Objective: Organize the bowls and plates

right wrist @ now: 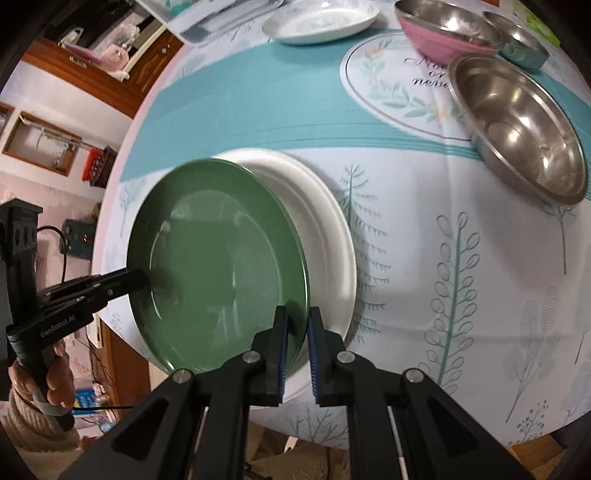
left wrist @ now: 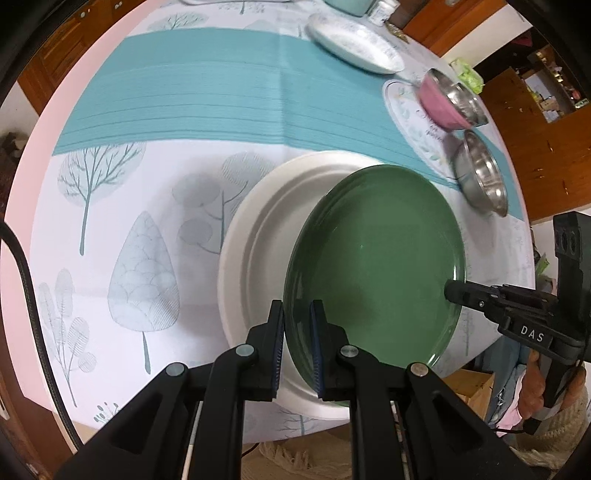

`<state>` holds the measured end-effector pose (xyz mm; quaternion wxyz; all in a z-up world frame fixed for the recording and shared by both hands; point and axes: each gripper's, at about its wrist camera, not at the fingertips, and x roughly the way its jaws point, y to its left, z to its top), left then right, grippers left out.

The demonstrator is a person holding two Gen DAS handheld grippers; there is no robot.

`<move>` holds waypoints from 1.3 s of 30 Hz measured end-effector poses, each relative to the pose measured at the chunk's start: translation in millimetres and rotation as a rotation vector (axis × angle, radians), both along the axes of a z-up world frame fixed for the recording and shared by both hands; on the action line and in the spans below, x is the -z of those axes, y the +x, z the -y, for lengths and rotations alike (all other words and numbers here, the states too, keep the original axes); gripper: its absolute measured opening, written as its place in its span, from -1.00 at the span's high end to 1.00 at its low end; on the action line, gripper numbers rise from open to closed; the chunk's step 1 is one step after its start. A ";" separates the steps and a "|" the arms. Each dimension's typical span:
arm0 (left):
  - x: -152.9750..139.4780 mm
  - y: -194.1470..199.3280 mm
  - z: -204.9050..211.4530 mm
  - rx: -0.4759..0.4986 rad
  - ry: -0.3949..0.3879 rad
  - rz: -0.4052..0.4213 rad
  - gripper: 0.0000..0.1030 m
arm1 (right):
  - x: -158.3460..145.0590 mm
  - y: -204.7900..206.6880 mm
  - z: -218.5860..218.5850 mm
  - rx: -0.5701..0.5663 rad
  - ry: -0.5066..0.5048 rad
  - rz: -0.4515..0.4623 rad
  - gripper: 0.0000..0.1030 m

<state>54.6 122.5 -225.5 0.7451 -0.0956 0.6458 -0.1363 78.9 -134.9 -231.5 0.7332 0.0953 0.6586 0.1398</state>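
A green plate (left wrist: 373, 266) (right wrist: 218, 266) is gripped at opposite rims by both grippers. My left gripper (left wrist: 297, 306) is shut on its near-left rim, and it also shows at the left of the right wrist view as the left gripper (right wrist: 142, 280). My right gripper (right wrist: 297, 312) is shut on the opposite rim, and from the left wrist camera the right gripper (left wrist: 450, 291) reaches in from the right. The green plate hangs over a larger white plate (left wrist: 251, 258) (right wrist: 325, 229), offset to one side. I cannot tell whether the two plates touch.
On the tree-print tablecloth (left wrist: 147, 240) stand a steel bowl (right wrist: 517, 125) (left wrist: 480, 177), a pink bowl with a steel inside (right wrist: 439, 40) (left wrist: 439, 103), a small steel bowl (right wrist: 521, 40) and a patterned white dish (left wrist: 354, 44) (right wrist: 321, 18). The table edge lies just below the plates.
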 end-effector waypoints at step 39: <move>-44.3 7.7 22.5 0.063 0.055 0.170 -0.17 | -20.3 3.2 -19.8 -0.051 -0.121 0.095 0.53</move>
